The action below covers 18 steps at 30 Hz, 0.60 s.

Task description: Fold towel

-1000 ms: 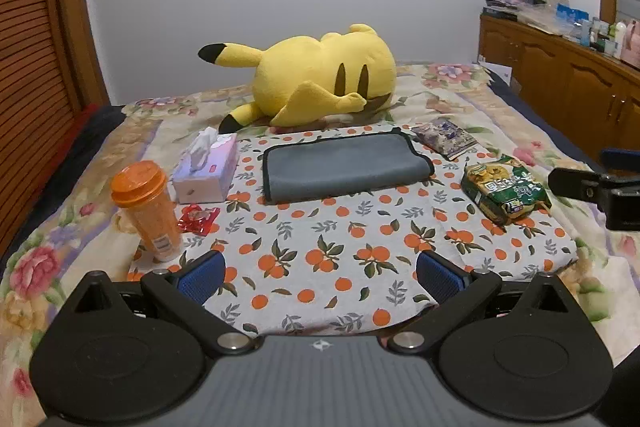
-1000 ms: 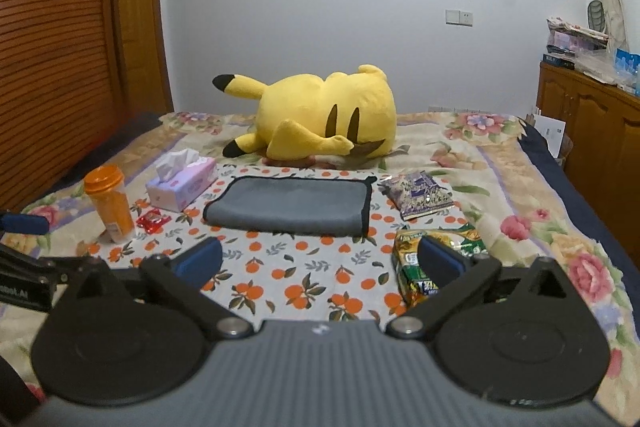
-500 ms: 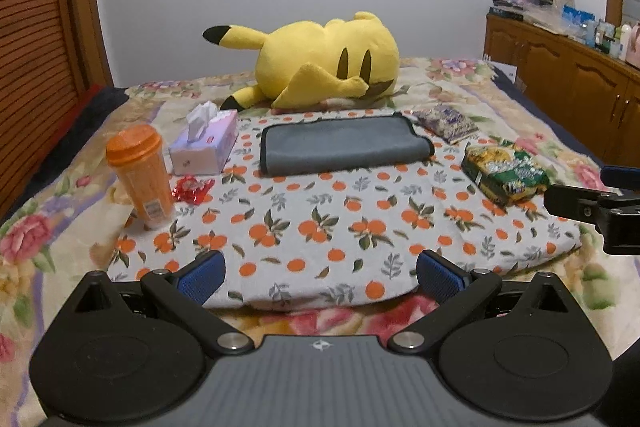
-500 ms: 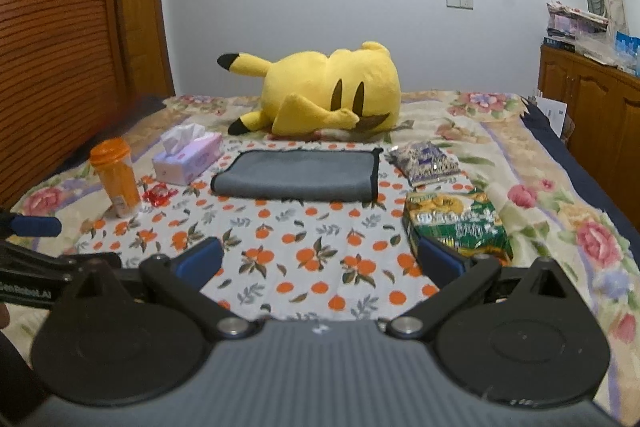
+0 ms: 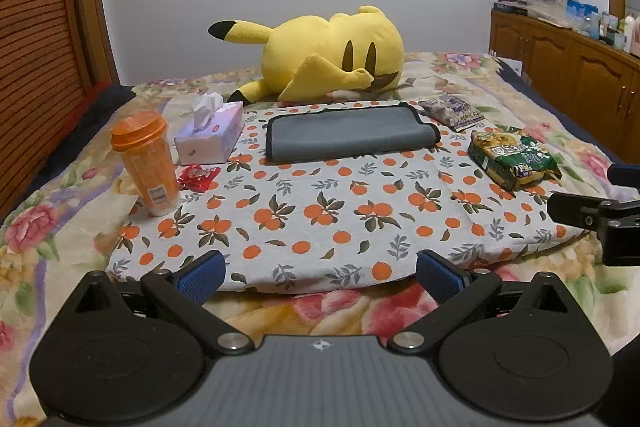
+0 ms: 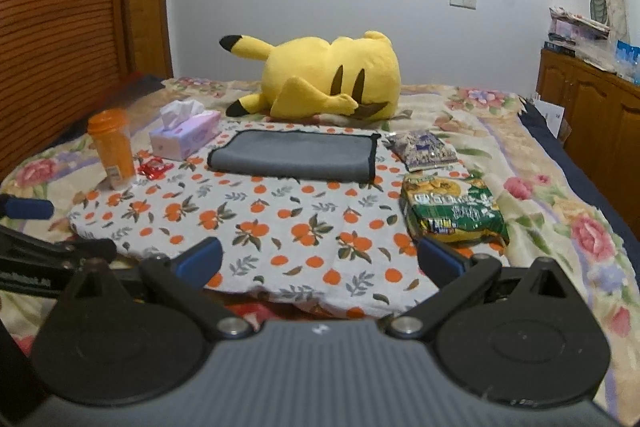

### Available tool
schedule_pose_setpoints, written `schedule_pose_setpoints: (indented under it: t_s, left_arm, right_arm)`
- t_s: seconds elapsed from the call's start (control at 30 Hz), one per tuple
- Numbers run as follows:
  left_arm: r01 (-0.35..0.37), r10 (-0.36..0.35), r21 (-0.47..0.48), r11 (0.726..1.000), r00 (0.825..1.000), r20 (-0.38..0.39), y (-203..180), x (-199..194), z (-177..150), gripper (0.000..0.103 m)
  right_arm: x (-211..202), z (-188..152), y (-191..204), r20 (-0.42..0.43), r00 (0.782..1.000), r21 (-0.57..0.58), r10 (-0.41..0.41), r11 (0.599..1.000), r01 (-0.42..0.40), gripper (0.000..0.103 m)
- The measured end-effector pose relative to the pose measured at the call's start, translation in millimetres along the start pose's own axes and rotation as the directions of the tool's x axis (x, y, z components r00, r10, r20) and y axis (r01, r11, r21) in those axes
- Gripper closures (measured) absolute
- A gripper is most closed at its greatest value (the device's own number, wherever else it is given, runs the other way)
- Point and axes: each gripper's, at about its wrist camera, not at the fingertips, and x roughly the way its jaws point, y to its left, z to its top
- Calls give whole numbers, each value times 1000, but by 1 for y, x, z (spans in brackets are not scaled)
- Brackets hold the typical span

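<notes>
A grey towel (image 5: 350,135) with a dark edge lies folded flat at the far side of an orange-print cloth (image 5: 328,211) on the bed; it also shows in the right wrist view (image 6: 294,155). My left gripper (image 5: 320,275) is open and empty, held near the cloth's near edge, well short of the towel. My right gripper (image 6: 318,261) is open and empty, at the cloth's near edge. Each gripper shows at the side of the other's view.
A yellow plush toy (image 5: 332,57) lies behind the towel. An orange cup (image 5: 146,161), a tissue box (image 5: 210,137) and a red wrapper (image 5: 198,177) sit left. Two snack bags (image 5: 514,161) lie right. A wooden cabinet (image 5: 580,75) stands at the far right.
Both grippers have drawn back from the towel toward the near edge of the bed. The towel lies as before. Both stay open.
</notes>
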Motion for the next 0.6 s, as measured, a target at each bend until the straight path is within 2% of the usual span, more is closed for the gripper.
schedule_pose_setpoints:
  t_s: [0.27, 0.6]
  left_arm:
    - [-2, 2, -2, 1000, 999, 42, 1, -7, 0, 0]
    - [-8, 11, -25, 1000, 993, 116, 4, -19, 0, 0]
  right_arm:
    - [1, -1, -11, 5, 1000, 66, -4, 998, 4, 0]
    - [-6, -1, -18, 67, 998, 102, -6, 995, -1, 0]
